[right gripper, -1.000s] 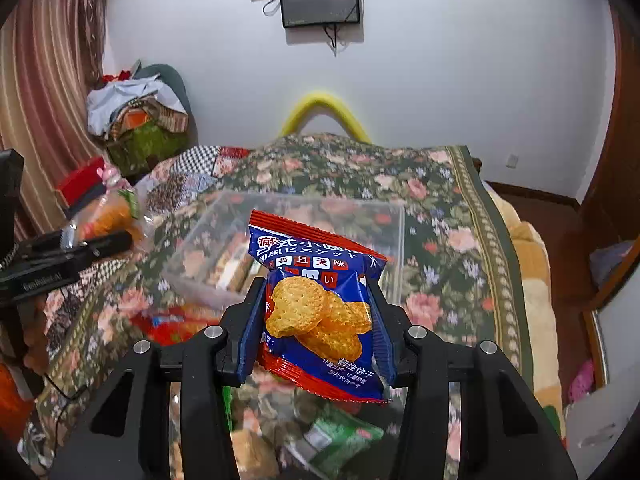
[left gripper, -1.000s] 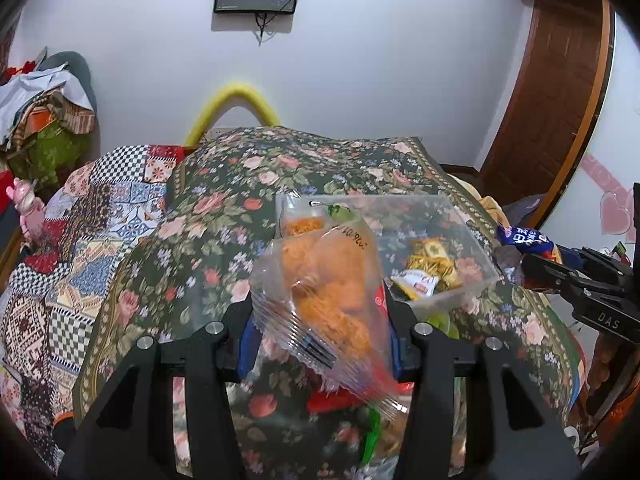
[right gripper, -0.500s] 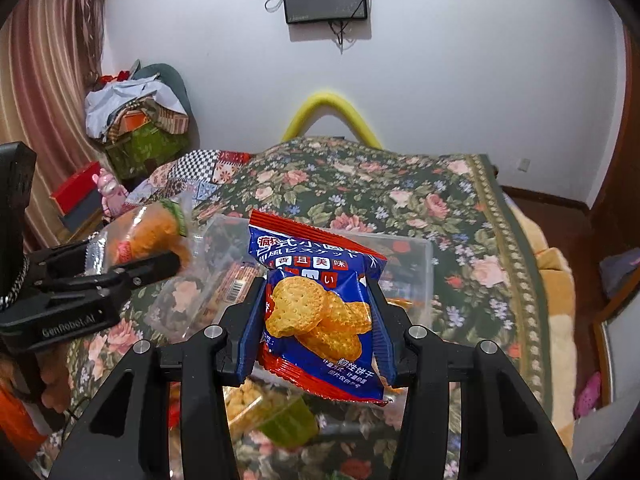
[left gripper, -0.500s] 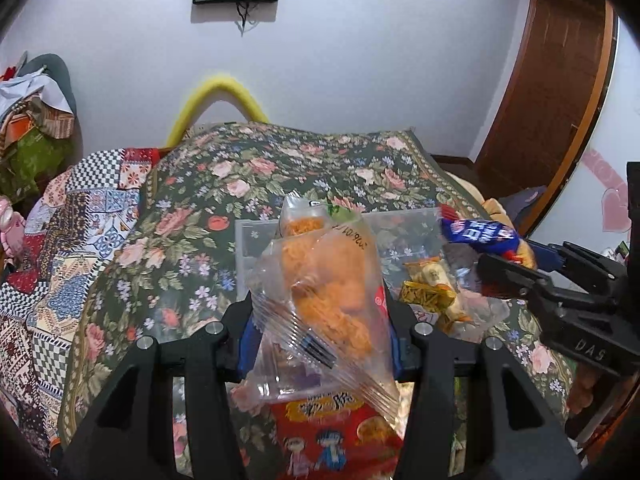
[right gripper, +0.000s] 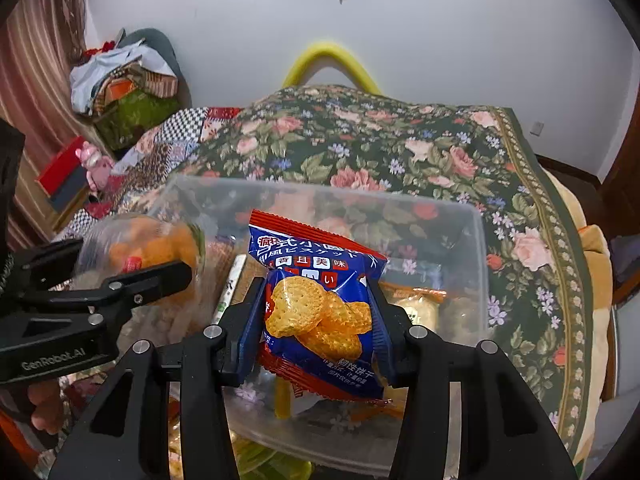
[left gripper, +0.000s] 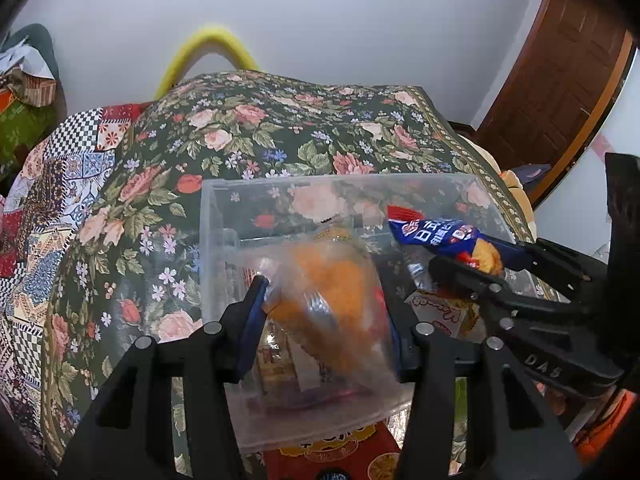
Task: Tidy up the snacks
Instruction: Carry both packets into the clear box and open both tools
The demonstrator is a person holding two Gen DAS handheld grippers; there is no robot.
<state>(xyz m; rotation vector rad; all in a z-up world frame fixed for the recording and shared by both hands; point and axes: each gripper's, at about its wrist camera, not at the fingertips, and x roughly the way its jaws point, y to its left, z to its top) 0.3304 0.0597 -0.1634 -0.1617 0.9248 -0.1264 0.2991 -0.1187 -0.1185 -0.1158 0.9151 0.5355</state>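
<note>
My left gripper (left gripper: 324, 316) is shut on a clear bag of orange puffed snacks (left gripper: 328, 292), blurred by motion, held over the clear plastic bin (left gripper: 212, 216) on the floral bedspread. That bag (right gripper: 156, 248) and the left gripper (right gripper: 160, 276) also show at the left of the right wrist view. My right gripper (right gripper: 316, 316) is shut on a blue and red biscuit packet (right gripper: 316, 304), held above the same bin (right gripper: 472, 216). In the left wrist view the biscuit packet (left gripper: 440, 236) and the right gripper (left gripper: 492, 264) hang over the bin's right side. Several wrapped snacks lie inside the bin.
The floral bedspread (left gripper: 280, 128) covers the bed, with a patchwork quilt (left gripper: 48, 184) at its left. A red snack pack (left gripper: 340, 452) lies in front of the bin. A yellow arch (right gripper: 332, 56) stands at the wall. A wooden door (left gripper: 560, 80) is at the right.
Both grippers have moved forward and down with their packets and now hang over the bin, which fills more of both views.
</note>
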